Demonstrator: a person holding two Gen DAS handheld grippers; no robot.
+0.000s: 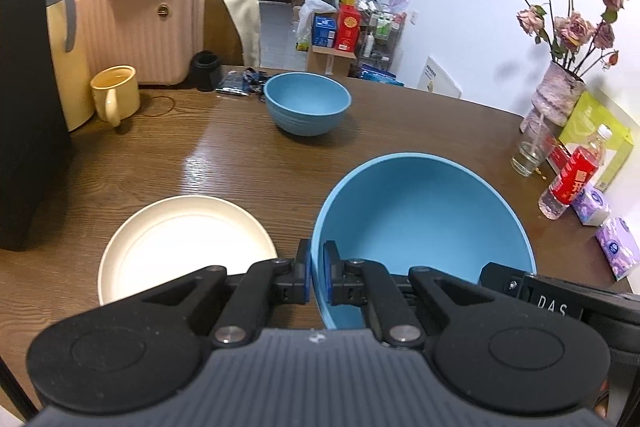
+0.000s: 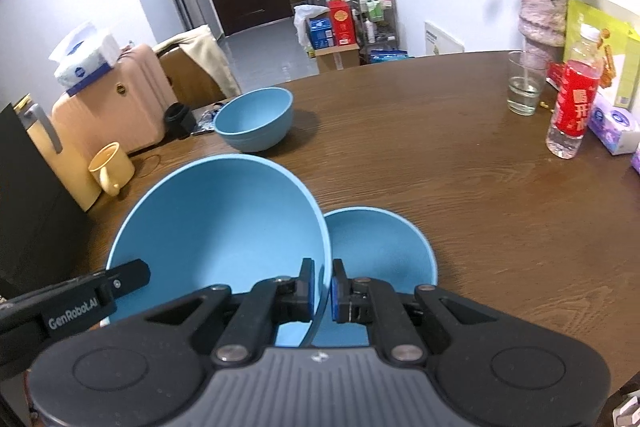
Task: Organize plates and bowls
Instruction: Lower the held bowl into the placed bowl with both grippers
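Blue big bowl (image 1: 424, 227) pinched at rim by both grippers: left gripper (image 1: 317, 273) fingers clamped on its left edge, right gripper (image 2: 323, 293) fingers clamped on its right edge. Cream plate (image 1: 180, 243) left of left fingers; second bowl (image 2: 380, 247) on worktop (image 2: 500, 207) just beyond right fingers; third bowl (image 1: 307, 103) far ahead.

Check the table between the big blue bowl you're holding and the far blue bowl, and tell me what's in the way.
Nothing visible. Both tools grip the big blue bowl by its rim, and only bare table lies between it and the far blue bowl. The cream plate sits off to the left.
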